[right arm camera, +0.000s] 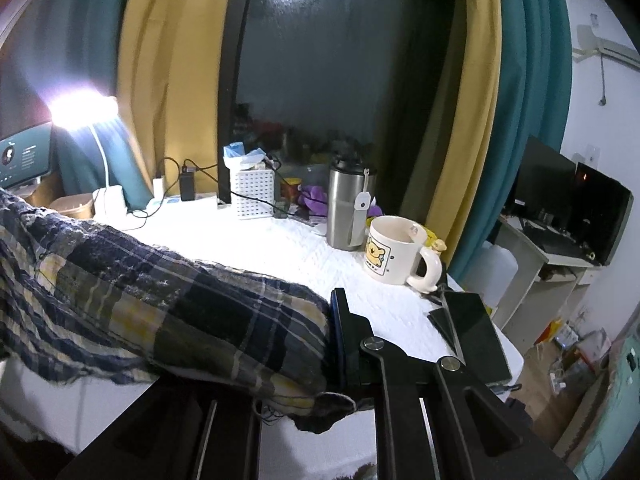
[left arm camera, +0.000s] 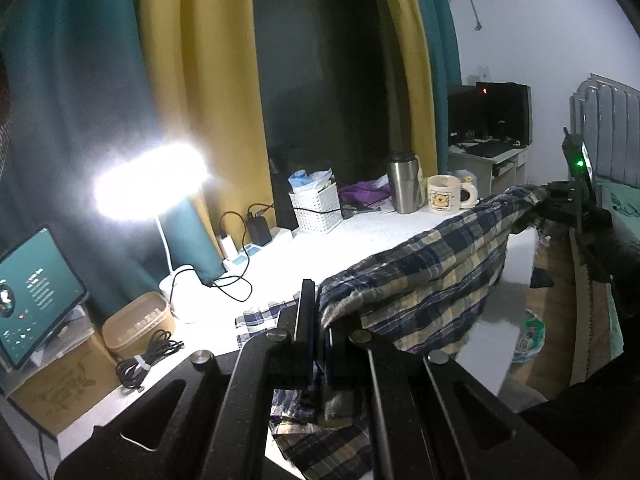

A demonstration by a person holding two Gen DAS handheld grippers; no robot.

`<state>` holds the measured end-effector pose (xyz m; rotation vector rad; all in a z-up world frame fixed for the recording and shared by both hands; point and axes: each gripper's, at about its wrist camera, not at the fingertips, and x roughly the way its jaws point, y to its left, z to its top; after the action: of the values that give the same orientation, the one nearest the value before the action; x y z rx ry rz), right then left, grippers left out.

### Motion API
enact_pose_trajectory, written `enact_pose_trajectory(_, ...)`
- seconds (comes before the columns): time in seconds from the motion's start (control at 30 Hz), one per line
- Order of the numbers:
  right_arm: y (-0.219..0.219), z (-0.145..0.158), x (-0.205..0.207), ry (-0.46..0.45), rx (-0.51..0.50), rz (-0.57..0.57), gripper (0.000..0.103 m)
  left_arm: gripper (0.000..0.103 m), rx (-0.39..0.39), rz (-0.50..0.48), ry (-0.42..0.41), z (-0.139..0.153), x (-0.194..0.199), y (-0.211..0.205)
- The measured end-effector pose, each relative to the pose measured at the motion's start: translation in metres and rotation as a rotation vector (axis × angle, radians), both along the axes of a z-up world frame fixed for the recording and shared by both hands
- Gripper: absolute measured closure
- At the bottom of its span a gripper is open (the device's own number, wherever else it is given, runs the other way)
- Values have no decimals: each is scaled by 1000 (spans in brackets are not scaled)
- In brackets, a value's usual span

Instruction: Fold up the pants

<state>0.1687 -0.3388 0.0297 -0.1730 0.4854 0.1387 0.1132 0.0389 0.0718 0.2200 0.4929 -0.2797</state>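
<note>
The plaid pants (left arm camera: pixel 432 276), navy, cream and yellow check, hang stretched in the air between both grippers above the white table (left arm camera: pixel 360 232). My left gripper (left arm camera: pixel 320 320) is shut on one end of the cloth, with more fabric hanging below it. My right gripper (right arm camera: pixel 332 344) is shut on the other end of the pants (right arm camera: pixel 160 304); its left finger is hidden under the fabric. The right gripper also shows in the left wrist view (left arm camera: pixel 560 200), at the far end of the stretched cloth.
At the table's back stand a cartoon mug (right arm camera: pixel 394 250), a steel tumbler (right arm camera: pixel 346 208), a white perforated basket (right arm camera: pixel 256 194), chargers with cables (left arm camera: pixel 240 240) and a lit desk lamp (left arm camera: pixel 152 182). A tablet (left arm camera: pixel 32 300) and a beige tub (left arm camera: pixel 136 320) are left. A dark phone (right arm camera: pixel 476 336) lies near the right edge.
</note>
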Motion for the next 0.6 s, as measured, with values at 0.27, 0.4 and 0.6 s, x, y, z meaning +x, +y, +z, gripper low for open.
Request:
enact_pose_trajectory(0.27, 10, -7, 44, 54, -13, -18, 91, 101, -27, -4, 87, -23, 56, 20)
enact_pose_trajectory(0.4, 14, -17, 69, 96, -17, -27, 91, 100, -36, -8, 130, -36, 81, 27)
enact_pose_trajectory(0.6, 21, -37, 105, 161, -17, -30, 91, 100, -44, -1, 190, -56, 116, 37)
